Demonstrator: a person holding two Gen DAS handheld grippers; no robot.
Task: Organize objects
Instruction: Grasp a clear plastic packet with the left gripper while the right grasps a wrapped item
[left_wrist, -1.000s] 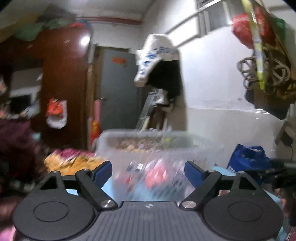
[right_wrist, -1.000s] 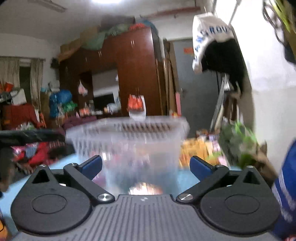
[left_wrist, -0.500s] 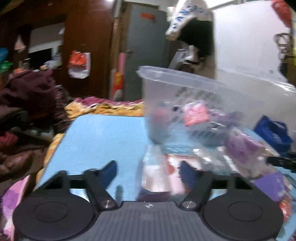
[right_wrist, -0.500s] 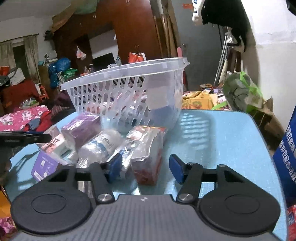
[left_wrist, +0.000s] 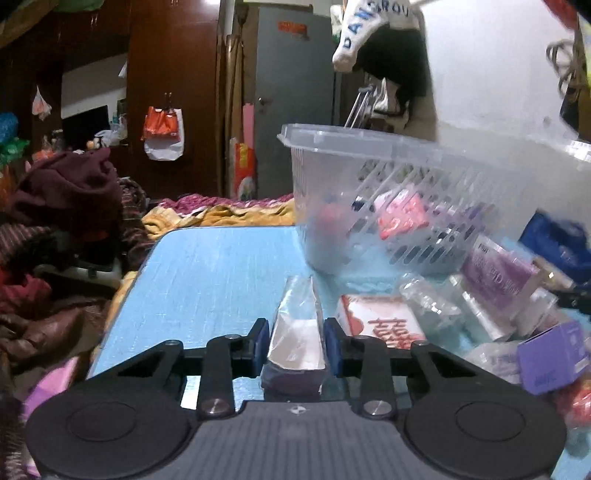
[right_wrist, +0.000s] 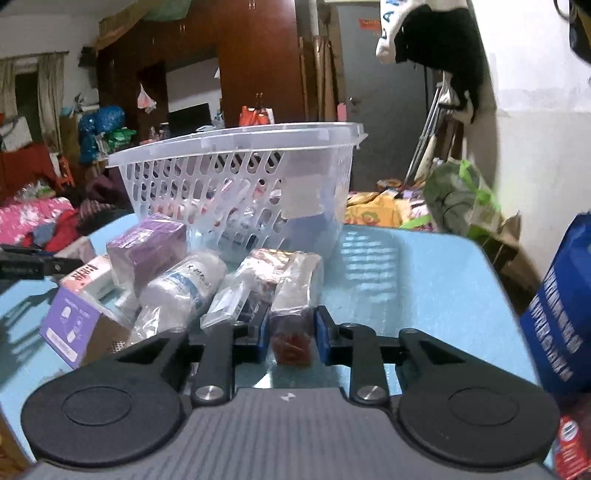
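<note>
A clear slotted plastic basket (left_wrist: 369, 147) stands on the light blue table (left_wrist: 214, 266) and holds several small packs. In front of it lies a heap of wrapped goods. My left gripper (left_wrist: 295, 343) is shut on a clear-wrapped packet with a purple base (left_wrist: 297, 317) that lies on the table. In the right wrist view the same basket (right_wrist: 236, 140) is straight ahead. My right gripper (right_wrist: 291, 332) is closing, and its blue pads lie against both sides of a clear-wrapped packet with red contents (right_wrist: 295, 291).
Left of the red packet lie a wrapped white bottle (right_wrist: 184, 284), a purple box (right_wrist: 147, 243) and a purple-and-white carton (right_wrist: 70, 325). A red-and-white box (left_wrist: 380, 321) sits right of the left gripper. A blue bag (right_wrist: 561, 314) stands at the table's right edge. Clothes and bedding surround the table.
Both views have dropped from the basket to the table top. Both grippers' jaws went from wide apart to closed in on a packet each.
</note>
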